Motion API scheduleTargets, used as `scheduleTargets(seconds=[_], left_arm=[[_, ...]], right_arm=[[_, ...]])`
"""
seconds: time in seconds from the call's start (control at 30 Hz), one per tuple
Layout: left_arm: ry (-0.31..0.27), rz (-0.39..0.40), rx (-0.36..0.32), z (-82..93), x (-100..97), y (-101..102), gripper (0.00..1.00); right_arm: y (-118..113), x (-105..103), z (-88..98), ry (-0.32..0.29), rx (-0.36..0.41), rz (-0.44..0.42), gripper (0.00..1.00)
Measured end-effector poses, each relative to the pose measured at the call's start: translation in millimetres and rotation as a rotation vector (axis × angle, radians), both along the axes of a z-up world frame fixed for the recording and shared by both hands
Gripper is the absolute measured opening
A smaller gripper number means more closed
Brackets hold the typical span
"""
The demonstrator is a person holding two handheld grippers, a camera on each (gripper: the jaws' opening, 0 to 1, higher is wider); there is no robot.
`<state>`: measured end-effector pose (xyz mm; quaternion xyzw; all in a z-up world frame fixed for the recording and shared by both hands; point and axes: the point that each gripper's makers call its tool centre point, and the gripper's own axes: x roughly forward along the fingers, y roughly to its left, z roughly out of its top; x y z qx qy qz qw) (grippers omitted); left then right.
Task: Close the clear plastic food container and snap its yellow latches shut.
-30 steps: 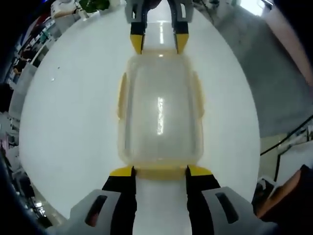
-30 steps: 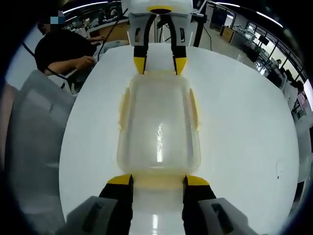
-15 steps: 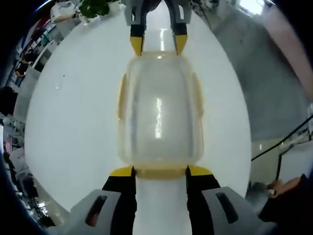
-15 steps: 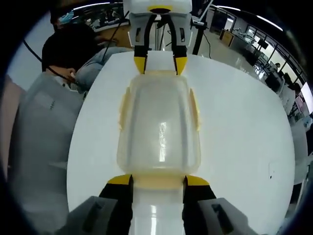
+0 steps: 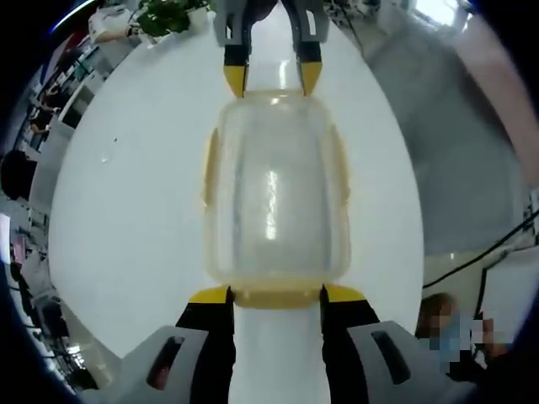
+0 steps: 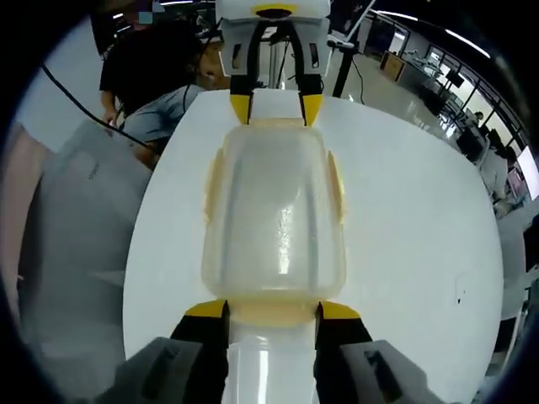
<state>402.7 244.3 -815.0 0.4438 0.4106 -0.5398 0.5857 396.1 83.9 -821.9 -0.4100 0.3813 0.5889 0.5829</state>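
The left gripper (image 5: 271, 294), at bottom centre of the left gripper view, stands with jaws spread, yellow tips flanking one end latch (image 5: 276, 296) of the one clear container (image 5: 274, 189) at frame centre; the right gripper (image 6: 272, 310) does likewise at the opposite end; whether either pinches, I cannot tell. The lid looks seated; four yellow latches, two side latches (image 5: 207, 165) seemingly down, end ones probably left.

An open-plan office or lab is showing behind the round white table (image 6: 404, 210). Ceiling strip lights (image 6: 404, 15) are glowing over rows of desks (image 6: 472, 126), and a seated person (image 6: 160, 76) is working nearby.
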Motion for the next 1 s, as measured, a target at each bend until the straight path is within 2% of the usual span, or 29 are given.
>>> scheduleTargets(seconds=[0.43, 1.0], left_arm=[[-0.004, 0.003, -0.004, 12.3, -1.6, -12, 0.37], [0.010, 0.003, -0.037, 20.8, -1.5, -50, 0.37]], right_arm=[[-13, -1, 11.6, -0.006, 0.018, 0.001, 0.37], [-50, -1, 18.5, -0.005, -0.005, 0.003, 0.37]])
